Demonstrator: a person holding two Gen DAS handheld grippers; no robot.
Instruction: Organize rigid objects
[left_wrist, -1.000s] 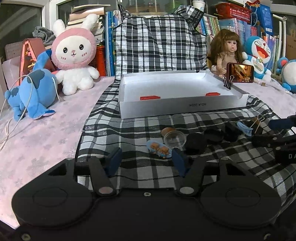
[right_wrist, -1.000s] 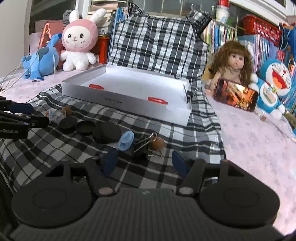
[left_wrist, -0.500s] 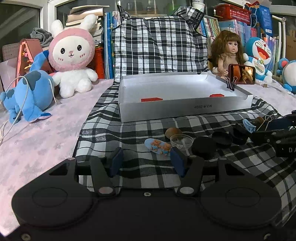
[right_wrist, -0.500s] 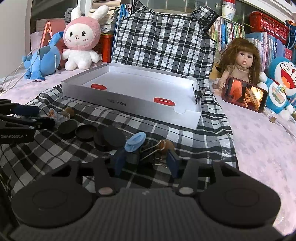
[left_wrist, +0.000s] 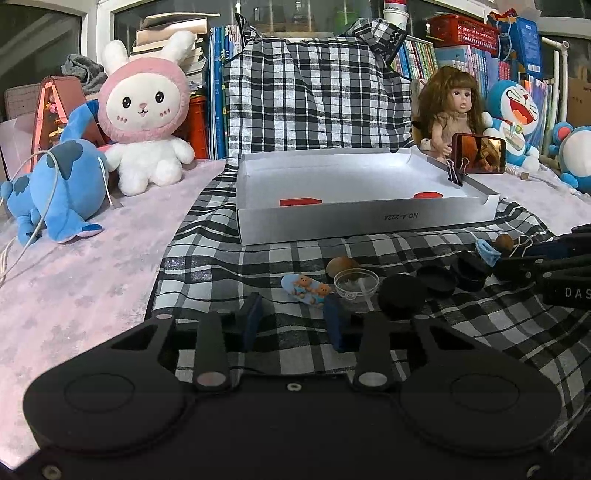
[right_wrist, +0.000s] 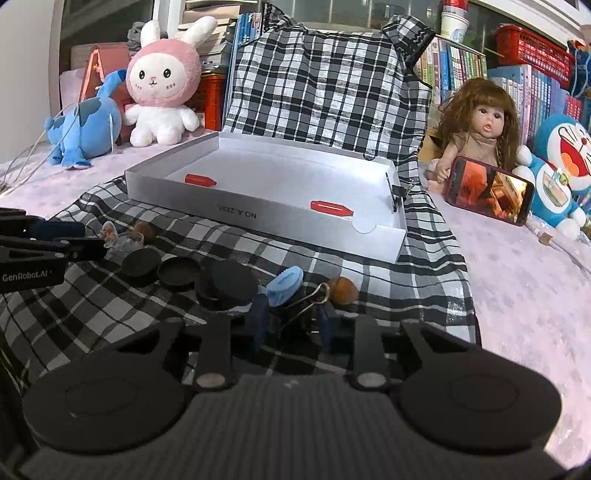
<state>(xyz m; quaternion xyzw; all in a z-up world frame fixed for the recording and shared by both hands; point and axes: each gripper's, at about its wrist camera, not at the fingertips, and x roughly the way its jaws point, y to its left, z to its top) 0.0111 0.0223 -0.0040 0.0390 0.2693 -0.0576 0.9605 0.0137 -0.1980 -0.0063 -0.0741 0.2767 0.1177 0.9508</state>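
A: Starting on the left wrist view. The left gripper (left_wrist: 293, 317) is hovering low over the checked cloth (left_wrist: 207, 229), fingers apart with nothing between them, on the near side of the white box (left_wrist: 365, 221).

B: And the target?

A: The little bear clip (left_wrist: 306, 290) is lying flat just ahead of the fingertips, towards the box, a touch to the right finger's side. Its long axis is running crosswise and slightly slanted, so I'd guess a small nudge right is needed to straddle it. The clear dish (left_wrist: 356, 284) is sitting right beside it, which is looking tight.

B: Over to the right wrist view.

A: The right gripper (right_wrist: 291, 325) is also open, not clamped on anything. The binder clip (right_wrist: 301, 312) is sitting between its fingertips, on the near side of the box, wire handles pointing up and away. The blue cap (right_wrist: 285, 281) is leaning just beyond the left finger, the brown nut (right_wrist: 342, 290) just beyond the right.

B: So who's nearer?

A: The right one, I'd say; it's already bracketing its piece. The box is holding only two red pieces (right_wrist: 199, 180) so far.
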